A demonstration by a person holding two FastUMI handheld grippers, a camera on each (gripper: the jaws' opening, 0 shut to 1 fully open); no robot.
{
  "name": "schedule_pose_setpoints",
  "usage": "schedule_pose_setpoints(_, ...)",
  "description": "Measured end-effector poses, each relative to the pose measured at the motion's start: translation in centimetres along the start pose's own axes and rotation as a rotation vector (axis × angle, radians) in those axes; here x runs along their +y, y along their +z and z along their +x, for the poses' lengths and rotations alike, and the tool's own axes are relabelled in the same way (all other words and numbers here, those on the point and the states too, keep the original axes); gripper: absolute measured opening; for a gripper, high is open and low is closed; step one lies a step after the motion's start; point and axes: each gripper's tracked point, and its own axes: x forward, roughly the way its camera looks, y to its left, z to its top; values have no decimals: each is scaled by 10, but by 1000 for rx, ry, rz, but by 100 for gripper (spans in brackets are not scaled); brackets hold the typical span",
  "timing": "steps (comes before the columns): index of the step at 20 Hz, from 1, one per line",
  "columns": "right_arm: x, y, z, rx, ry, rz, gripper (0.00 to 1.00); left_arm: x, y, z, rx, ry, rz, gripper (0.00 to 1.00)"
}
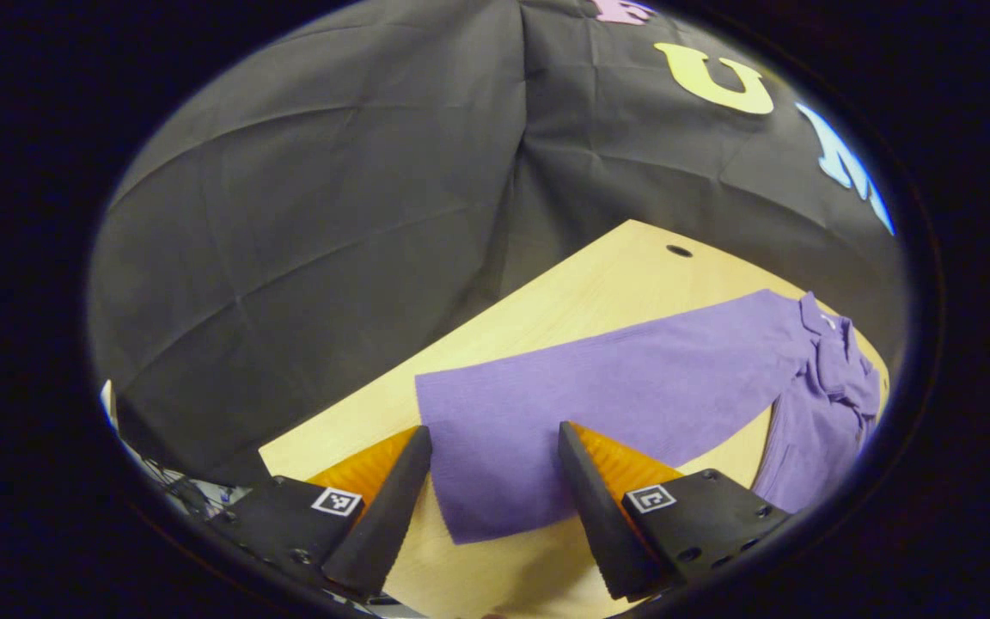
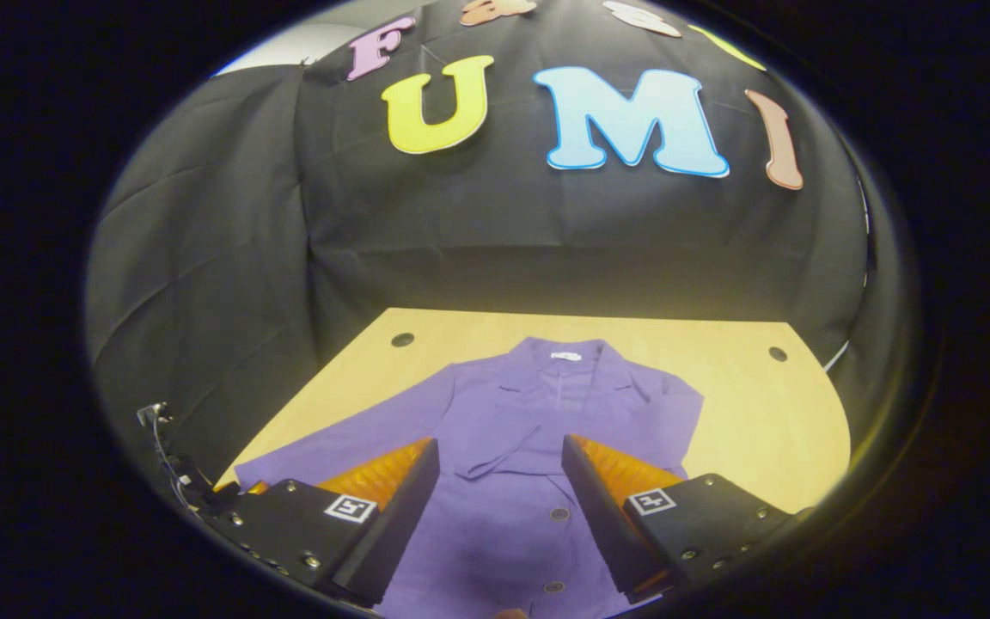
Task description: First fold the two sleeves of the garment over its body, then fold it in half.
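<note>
Purple garment (image 1: pixel 632 387) lies flat on the light wooden table (image 1: pixel 598 284) in the left gripper view, where we see one long sleeve (image 1: pixel 564 413) stretched out from the body toward us, its cuff end between the two fingers of our left gripper (image 1: pixel 495 481). The fingers stand wide apart, above the cloth as far as we can tell, and grip nothing. The collar (image 1: pixel 830 344) bunches at the far right, near the table's curved edge, and a small round hole (image 1: pixel 679 250) shows in the tabletop beyond the sleeve.

From the right gripper view, we look up the garment's buttoned front (image 2: pixel 512 516), collar (image 2: pixel 559 365) at the far end, with a sleeve (image 2: pixel 349 438) spread out to the left of the picture and the other sleeve (image 2: pixel 671 413) lying close beside the body. Our right gripper (image 2: pixel 499 486) hangs over the garment's front with its fingers spread wide and nothing between them but open air. Two holes (image 2: pixel 402 340) (image 2: pixel 777 353) mark the table's far corners.
</note>
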Motion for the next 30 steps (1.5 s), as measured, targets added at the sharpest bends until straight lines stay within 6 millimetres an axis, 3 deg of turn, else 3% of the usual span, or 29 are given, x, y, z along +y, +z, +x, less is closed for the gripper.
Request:
schedule_pose_setpoints(4, -7, -4, -6, 9, 5, -28, 91, -9, 1, 2, -4, -3, 8, 90)
schedule_pose_setpoints(6, -9, -6, -6, 12, 15, -24, 91, -16, 2, 3, -3, -8, 20, 81)
schedule_pose_setpoints(7, -9, -7, -7, 14, 21, -21, 91, -18, 3, 6, 1, -4, 29, 70)
schedule_pose_setpoints(8, -10, -8, -6, 16, 25, -17, 91, -18, 3, 5, 0, -19, 36, 72)
schedule_pose_setpoints(12, -17, -14, -9, 22, 34, 3, 91, -28, 4, 6, 1, -14, 67, 39)
schedule_pose_setpoints(13, -21, -15, -10, 22, 30, 7, 91, -31, 5, 7, 12, -2, 87, 16)
schedule_pose_setpoints(15, -31, -18, -13, 22, 19, 15, 91, -36, 6, 7, 19, -3, 120, 16)
schedule_pose_setpoints(16, -37, -18, -15, 20, 11, 20, 91, -40, 9, 5, 29, -13, 116, 7)
schedule_pose_setpoints(20, -66, -17, -24, 5, -30, 40, 90, -44, 17, 3, 41, -14, 83, 7)
schedule_pose_setpoints(23, -84, -18, -27, -1, -57, 64, 90, -60, 48, -7, -17, -28, 114, 7)
schedule_pose_setpoints(25, -93, -18, -28, -2, -67, 85, 90, -82, 75, -22, -63, -69, 135, 7)
schedule_pose_setpoints(27, -102, -22, -31, 0, -78, 100, 91, -117, 97, -36, -98, -126, 141, 7)
schedule_pose_setpoints(30, -114, -28, -35, 4, -96, 117, 90, -169, 117, -53, -135, -210, 141, 7)
